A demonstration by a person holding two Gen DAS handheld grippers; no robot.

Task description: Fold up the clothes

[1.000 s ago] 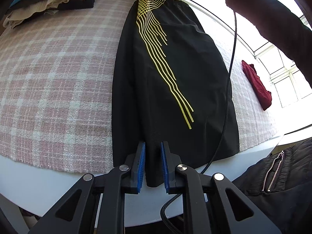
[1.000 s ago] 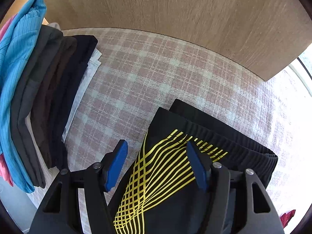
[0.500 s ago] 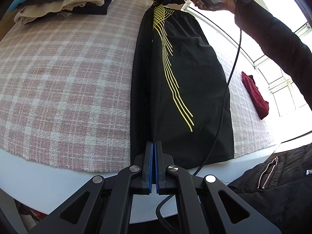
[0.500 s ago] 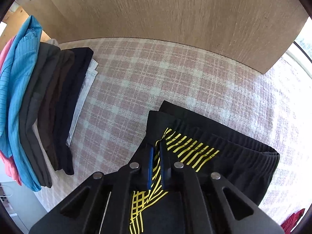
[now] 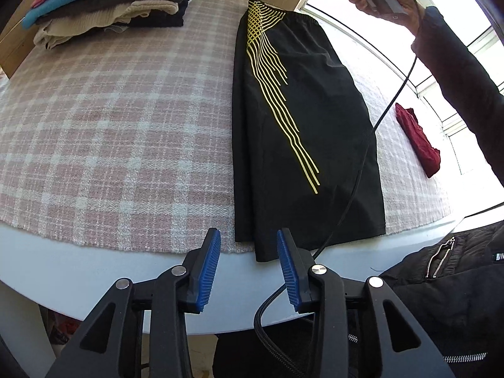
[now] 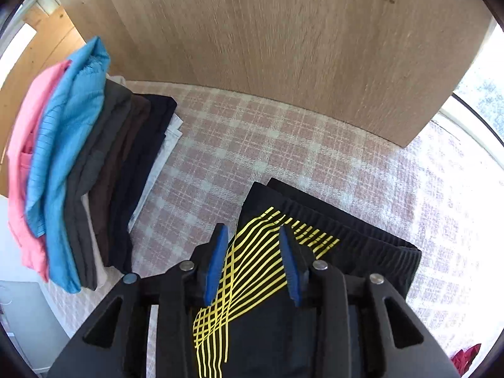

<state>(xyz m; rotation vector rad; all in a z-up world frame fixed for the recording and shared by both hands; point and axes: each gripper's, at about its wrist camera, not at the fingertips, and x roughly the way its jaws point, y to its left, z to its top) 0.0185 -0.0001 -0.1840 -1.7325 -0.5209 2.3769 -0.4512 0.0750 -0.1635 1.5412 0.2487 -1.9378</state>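
left wrist view: both grippers, left [image 5: 248, 264] and right [image 6: 253, 263], tilt down over black shorts [image 5: 299, 119], jaws opening, empty.

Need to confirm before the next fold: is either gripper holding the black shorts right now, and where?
Nothing is held. The left gripper and right gripper are both opening, clear above the black shorts.

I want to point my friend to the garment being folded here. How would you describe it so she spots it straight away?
Look at the pink and white checked cloth that covers the table. Lying flat along its middle, between the pile of folded clothes and a crumpled dark red garment, are the black shorts. They alone bear thin yellow lines that cross near the waistband and run down one leg.
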